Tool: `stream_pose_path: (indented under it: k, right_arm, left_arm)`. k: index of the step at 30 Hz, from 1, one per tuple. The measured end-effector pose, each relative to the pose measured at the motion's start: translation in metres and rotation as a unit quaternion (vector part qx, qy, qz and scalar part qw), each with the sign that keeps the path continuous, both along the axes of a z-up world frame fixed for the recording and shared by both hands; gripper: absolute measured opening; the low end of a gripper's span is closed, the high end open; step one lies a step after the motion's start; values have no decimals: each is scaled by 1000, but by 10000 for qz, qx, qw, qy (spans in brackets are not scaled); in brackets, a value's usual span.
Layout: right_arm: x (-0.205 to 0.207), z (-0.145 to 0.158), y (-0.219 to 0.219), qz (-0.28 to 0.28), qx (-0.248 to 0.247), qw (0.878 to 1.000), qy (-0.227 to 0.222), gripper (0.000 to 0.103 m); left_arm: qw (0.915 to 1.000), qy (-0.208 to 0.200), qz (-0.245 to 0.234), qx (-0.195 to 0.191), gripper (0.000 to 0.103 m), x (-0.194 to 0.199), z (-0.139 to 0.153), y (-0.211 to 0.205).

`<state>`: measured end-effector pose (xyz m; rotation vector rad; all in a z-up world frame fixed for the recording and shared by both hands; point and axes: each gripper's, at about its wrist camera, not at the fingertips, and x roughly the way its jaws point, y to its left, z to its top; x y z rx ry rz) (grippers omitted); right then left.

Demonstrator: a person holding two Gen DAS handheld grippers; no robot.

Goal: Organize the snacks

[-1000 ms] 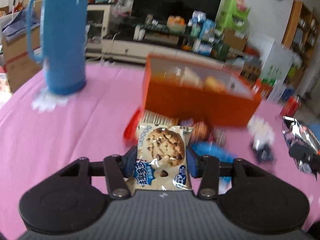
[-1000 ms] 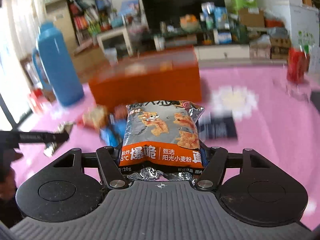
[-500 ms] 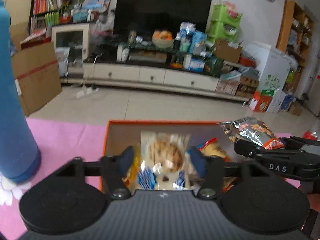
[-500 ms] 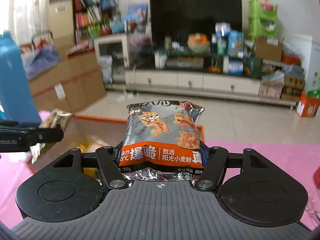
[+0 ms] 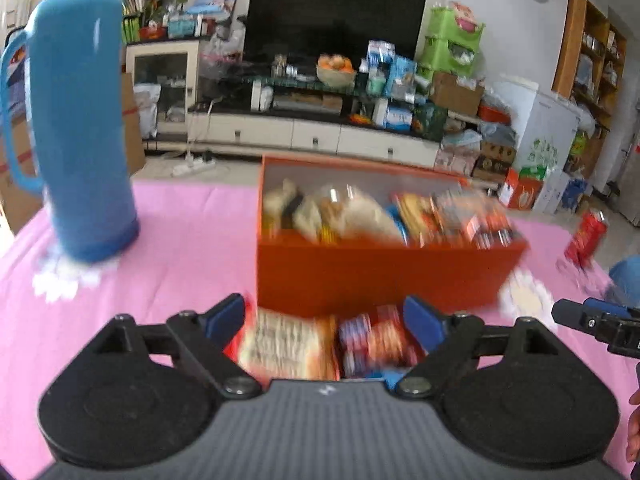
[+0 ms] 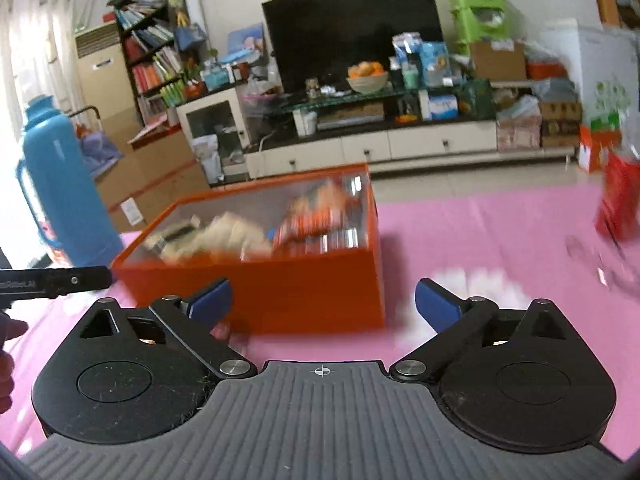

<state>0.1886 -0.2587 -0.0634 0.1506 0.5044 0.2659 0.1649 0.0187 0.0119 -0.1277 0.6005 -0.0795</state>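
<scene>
An orange box [image 5: 384, 276] [image 6: 304, 292] stands on the pink tablecloth and holds several snack packets [image 5: 360, 216] [image 6: 256, 232]. My left gripper [image 5: 324, 320] is open and empty, in front of the box. Beneath it on the cloth lie a pale snack packet [image 5: 284, 348] and a red and blue packet [image 5: 376, 340], both blurred. My right gripper [image 6: 322, 302] is open and empty, near the box's right front corner. The other gripper's tip shows at the right edge of the left wrist view [image 5: 596, 324] and at the left edge of the right wrist view [image 6: 56, 280].
A tall blue thermos [image 5: 80, 120] [image 6: 60, 184] stands at the left of the table. A red snack packet [image 5: 586, 236] [image 6: 620, 204] stands at the right. The pink tablecloth [image 5: 192, 240] [image 6: 480, 232] has white flower patches. A TV cabinet stands behind the table.
Both grippers have opened and let go of their packets, the cookie packet and the orange and grey bag, over the box. Both have drawn back and down to the box's front.
</scene>
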Motion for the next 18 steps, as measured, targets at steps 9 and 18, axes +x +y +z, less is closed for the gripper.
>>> stream_pose_path:
  k: [9,18]
  right_arm:
    - [-53,-52,-43,-384,845,9944,512,94]
    - [-51,-53,-48,-429,871,9934,613,96]
  left_arm:
    - [9972,742,121,6,86,-61,-50,-30]
    - [9967,804,145,-14,90,-31,-36,-53]
